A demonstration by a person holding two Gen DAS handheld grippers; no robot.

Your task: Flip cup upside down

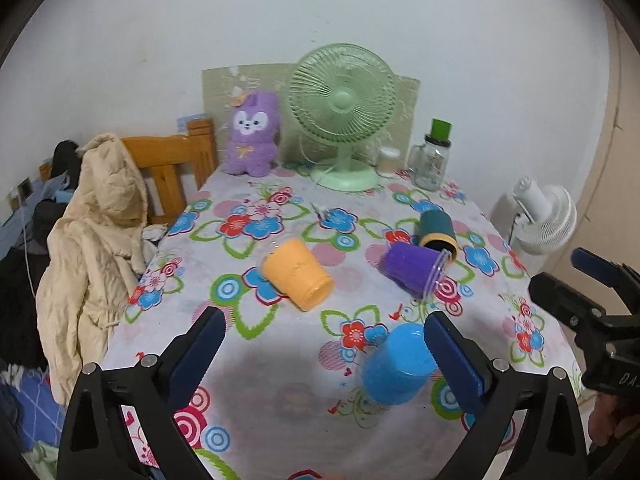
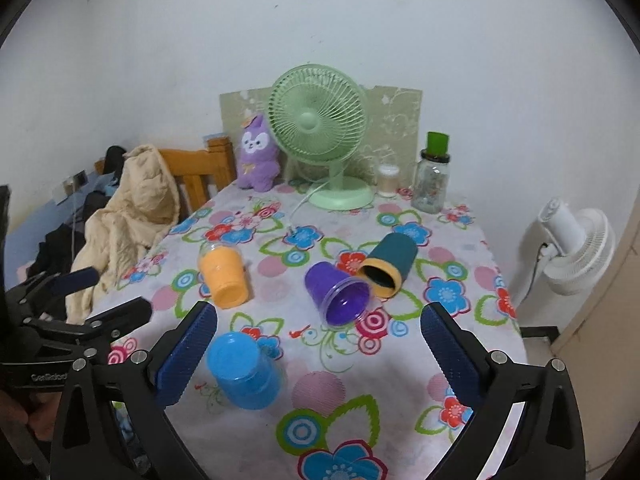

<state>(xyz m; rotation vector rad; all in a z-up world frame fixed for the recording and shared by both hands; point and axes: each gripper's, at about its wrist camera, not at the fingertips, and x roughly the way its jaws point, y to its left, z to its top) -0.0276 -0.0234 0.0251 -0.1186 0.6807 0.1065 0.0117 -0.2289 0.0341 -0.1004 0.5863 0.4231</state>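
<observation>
Several cups sit on the flowered tablecloth (image 1: 280, 360). A blue cup (image 1: 396, 364) (image 2: 244, 372) stands upside down near the front. An orange cup (image 1: 298, 274) (image 2: 226, 280), a purple cup (image 1: 416, 270) (image 2: 336, 298) and a dark teal cup with a yellow rim (image 1: 436, 230) (image 2: 386, 266) lie on their sides. My left gripper (image 1: 326, 352) is open and empty, its right finger beside the blue cup. My right gripper (image 2: 320, 352) is open and empty above the table, the blue cup by its left finger.
A green desk fan (image 1: 342, 116), a purple plush toy (image 1: 252, 136), a glass jar with a green lid (image 1: 432, 160) and a small container (image 1: 388, 160) stand at the back. A chair with a beige jacket (image 1: 96, 240) is left. A white fan (image 1: 540, 220) stands right.
</observation>
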